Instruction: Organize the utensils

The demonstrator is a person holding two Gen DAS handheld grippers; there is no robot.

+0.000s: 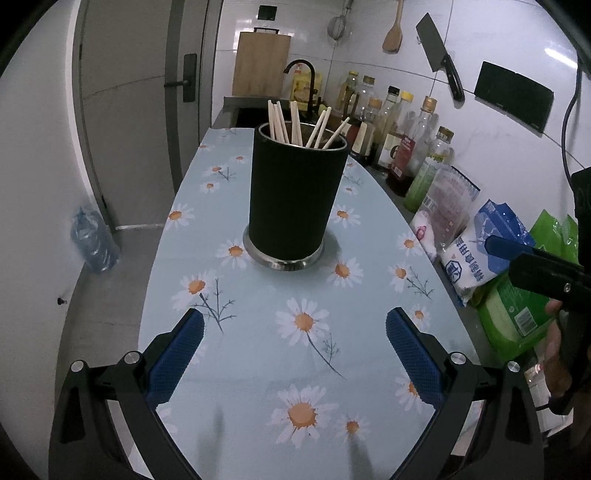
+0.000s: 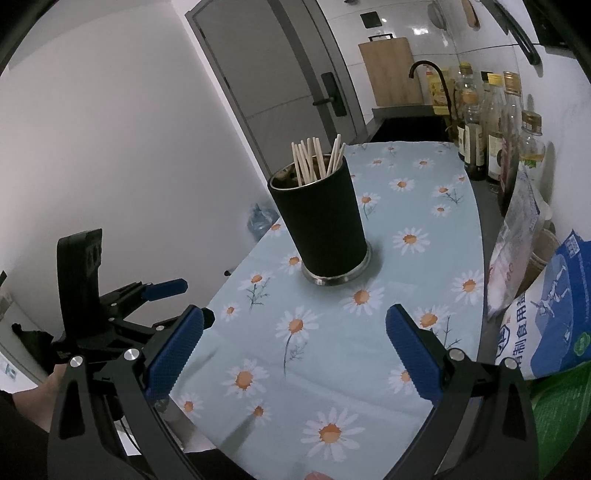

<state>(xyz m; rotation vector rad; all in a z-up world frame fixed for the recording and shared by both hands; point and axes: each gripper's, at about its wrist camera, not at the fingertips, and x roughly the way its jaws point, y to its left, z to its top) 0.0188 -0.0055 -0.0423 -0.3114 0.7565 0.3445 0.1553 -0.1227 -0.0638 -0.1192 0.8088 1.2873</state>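
A black utensil holder (image 1: 293, 201) with a steel rim stands upright on the daisy-print tablecloth (image 1: 258, 321). Several pale wooden chopsticks (image 1: 295, 123) stick out of its top. It also shows in the right wrist view (image 2: 321, 221) with the chopsticks (image 2: 314, 158). My left gripper (image 1: 294, 350) is open and empty, low over the cloth in front of the holder. My right gripper (image 2: 294, 350) is open and empty, also short of the holder. The left gripper shows at the left of the right wrist view (image 2: 162, 291). One right finger (image 1: 509, 245) shows at the right of the left wrist view.
Bottles (image 1: 406, 133) line the wall side. Food bags (image 1: 476, 251) lie at the right edge of the cloth. A sink with a black tap (image 1: 301, 74), a cutting board (image 1: 260, 64), a hanging cleaver (image 1: 439, 62) and a spatula (image 1: 393, 33) are behind. A water jug (image 1: 94, 240) stands on the floor left.
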